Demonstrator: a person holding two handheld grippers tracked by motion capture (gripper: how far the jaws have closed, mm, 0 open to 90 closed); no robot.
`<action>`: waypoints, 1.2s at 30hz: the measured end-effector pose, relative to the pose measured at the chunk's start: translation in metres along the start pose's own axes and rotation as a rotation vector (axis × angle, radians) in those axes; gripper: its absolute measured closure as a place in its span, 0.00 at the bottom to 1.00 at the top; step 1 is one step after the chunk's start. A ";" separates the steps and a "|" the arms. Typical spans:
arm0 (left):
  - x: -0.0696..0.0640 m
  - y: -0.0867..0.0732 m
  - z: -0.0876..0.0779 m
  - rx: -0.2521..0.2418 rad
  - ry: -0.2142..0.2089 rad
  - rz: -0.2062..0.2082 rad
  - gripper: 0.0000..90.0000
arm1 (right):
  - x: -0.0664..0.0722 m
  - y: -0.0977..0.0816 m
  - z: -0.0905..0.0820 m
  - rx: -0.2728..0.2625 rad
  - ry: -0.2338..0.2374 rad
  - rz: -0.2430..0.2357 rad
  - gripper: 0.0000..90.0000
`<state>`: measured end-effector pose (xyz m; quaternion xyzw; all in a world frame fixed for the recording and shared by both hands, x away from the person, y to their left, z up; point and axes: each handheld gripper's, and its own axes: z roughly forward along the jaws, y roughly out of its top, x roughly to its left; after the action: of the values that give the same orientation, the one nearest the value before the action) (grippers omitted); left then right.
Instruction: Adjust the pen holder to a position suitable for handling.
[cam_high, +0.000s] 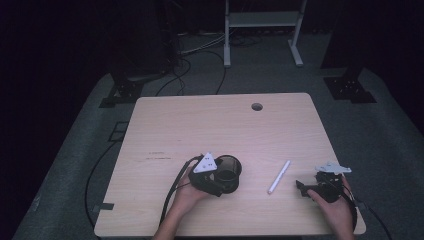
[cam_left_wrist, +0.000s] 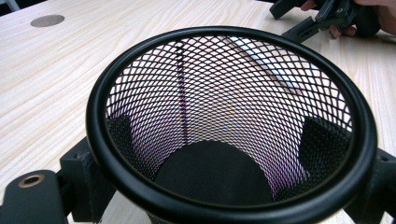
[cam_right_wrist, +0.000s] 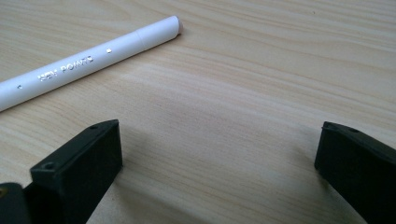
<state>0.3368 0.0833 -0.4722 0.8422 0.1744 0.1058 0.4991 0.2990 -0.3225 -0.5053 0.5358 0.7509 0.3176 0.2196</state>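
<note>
A black mesh cup (cam_high: 229, 173) sits on the wooden table (cam_high: 200, 125) near its front middle. My left gripper (cam_high: 216, 179) is shut on the cup. In the left gripper view I look down into the cup (cam_left_wrist: 215, 177), with a jaw pressed against each side of its rim. A white pen (cam_high: 279, 177) lies flat to the right of the cup. My right gripper (cam_high: 303, 186) stands open just right of the pen, low over the table. In the right gripper view the pen (cam_right_wrist: 88, 60) lies ahead and left of the open gripper (cam_right_wrist: 219, 149), with nothing between the jaws.
A round cable hole (cam_high: 257, 106) is set near the table's far edge. Beyond the table stand a white desk frame (cam_high: 262, 20) and two black stand bases (cam_high: 125, 90) (cam_high: 350, 87) on the grey floor, with cables trailing there.
</note>
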 end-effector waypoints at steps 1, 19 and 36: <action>0.000 0.000 0.000 0.000 -0.001 -0.001 0.10 | 0.000 0.000 0.000 0.000 0.000 0.000 0.00; 0.001 -0.003 -0.010 0.011 -0.001 -0.037 0.00 | 0.000 0.000 0.000 0.000 0.000 0.000 0.00; 0.004 -0.010 -0.037 0.019 0.046 -0.040 0.00 | 0.000 0.000 0.000 0.000 0.000 0.000 0.00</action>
<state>0.3254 0.1190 -0.4629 0.8406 0.2035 0.1136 0.4890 0.2990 -0.3225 -0.5054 0.5357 0.7509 0.3176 0.2196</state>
